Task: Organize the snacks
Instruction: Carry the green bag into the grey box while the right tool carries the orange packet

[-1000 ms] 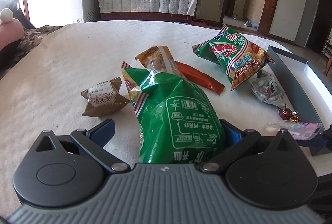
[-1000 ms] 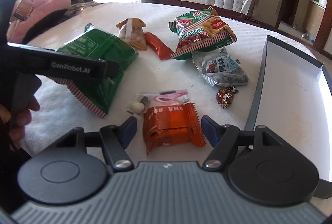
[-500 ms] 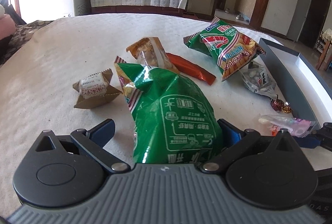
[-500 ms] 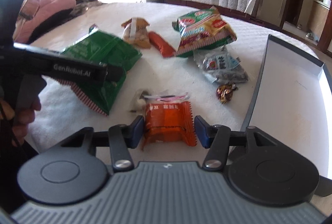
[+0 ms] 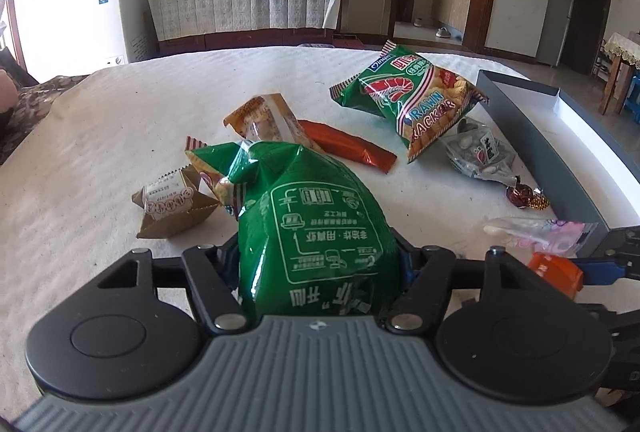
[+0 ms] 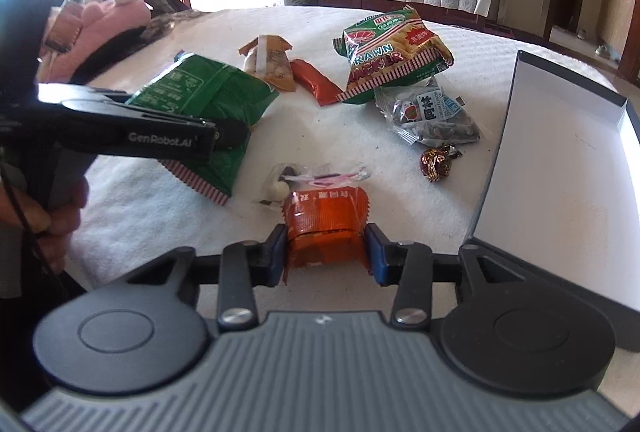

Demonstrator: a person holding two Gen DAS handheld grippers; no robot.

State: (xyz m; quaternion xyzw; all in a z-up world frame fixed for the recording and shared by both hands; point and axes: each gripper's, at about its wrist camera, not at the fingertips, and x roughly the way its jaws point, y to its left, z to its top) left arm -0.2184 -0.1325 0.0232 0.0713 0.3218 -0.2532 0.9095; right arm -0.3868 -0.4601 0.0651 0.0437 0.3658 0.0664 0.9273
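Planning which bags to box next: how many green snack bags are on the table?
2. One green bag sits between the left gripper's closing jaws. The prawn cracker bag lies farther back, near the gray box. None appear hidden.

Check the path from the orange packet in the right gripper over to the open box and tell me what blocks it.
Nothing visible blocks it. The right gripper is closing on the orange packet, and bare cloth runs to the box wall on its right. The wrapped candy lies farther back.
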